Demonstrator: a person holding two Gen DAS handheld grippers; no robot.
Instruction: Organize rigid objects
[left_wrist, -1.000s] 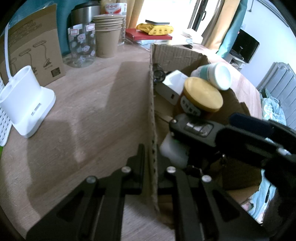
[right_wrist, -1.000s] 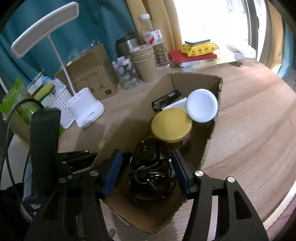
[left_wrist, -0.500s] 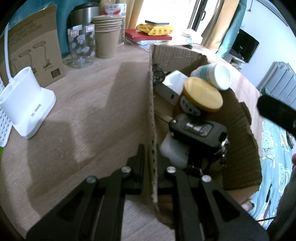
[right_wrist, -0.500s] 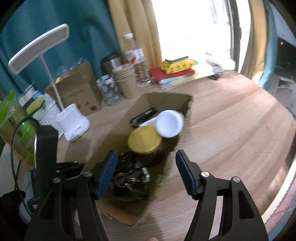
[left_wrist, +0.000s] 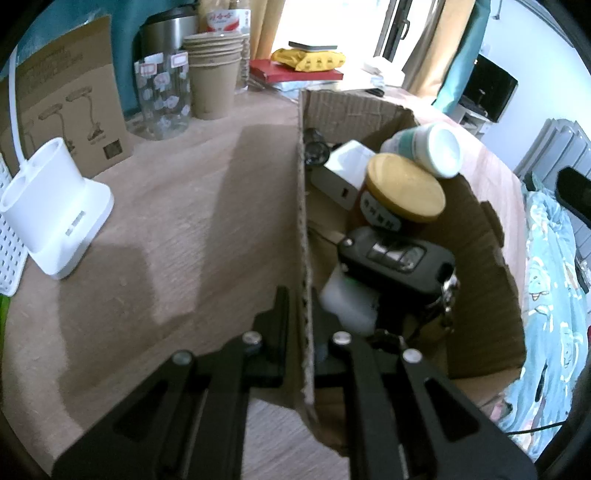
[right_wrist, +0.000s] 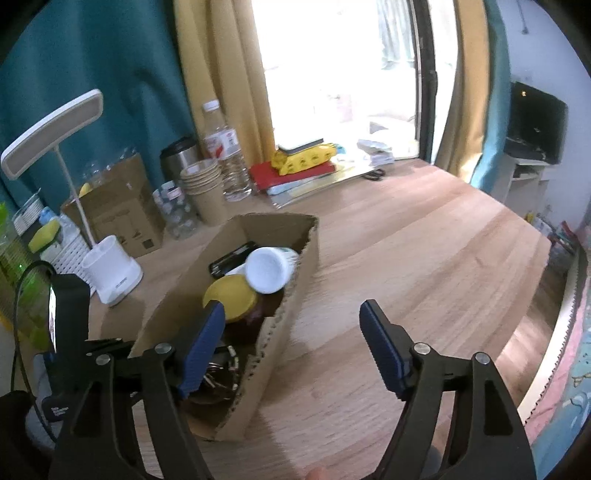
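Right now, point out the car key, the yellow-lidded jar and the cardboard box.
car key (left_wrist: 397, 258): left wrist view, on its black button face.
yellow-lidded jar (left_wrist: 406, 188): left wrist view, on its lid.
cardboard box (right_wrist: 291, 291): right wrist view, on its outer side wall.

Right hand-held gripper (right_wrist: 291, 339) released car key (left_wrist: 397, 258), lifted away, jaws opening.

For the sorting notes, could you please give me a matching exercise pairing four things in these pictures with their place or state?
Things:
1. car key
2. yellow-lidded jar
3. left claw
4. right claw

Descriptions:
A. opening, nothing between its pads
B. lies in the cardboard box, nearest the left camera
C. shut on the box wall
D. stands in the box behind the key

Pairs: 1-B, 2-D, 3-C, 4-A
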